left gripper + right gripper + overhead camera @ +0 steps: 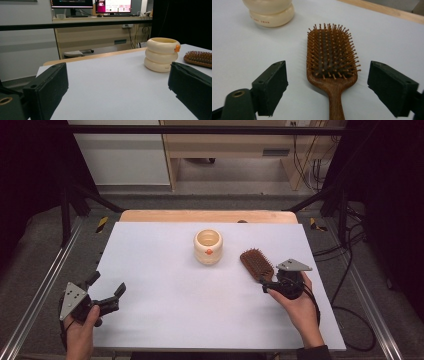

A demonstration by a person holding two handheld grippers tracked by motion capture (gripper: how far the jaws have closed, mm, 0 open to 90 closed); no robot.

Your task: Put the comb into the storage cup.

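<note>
A brown wooden hairbrush (256, 263) lies bristles up on the white table, right of centre, its handle pointing toward the person. My right gripper (272, 285) is at the handle end. In the right gripper view its jaws (328, 68) stand wide on either side of the brush (330, 55) where the head meets the handle, with a gap on both sides. A cream ribbed pot (208, 246) with a small orange knob stands at the table's middle, also seen as the pot (270, 12) beyond the brush. My left gripper (107, 284) rests open and holding nothing at the front left, looking at the pot (161, 55) and brush (198, 57).
The white tabletop (165, 285) has a wooden strip (207, 216) along its far edge. Metal rails (45, 285) run down both sides, and cables (350, 285) trail on the right. Desks and monitors (113, 6) stand beyond the table.
</note>
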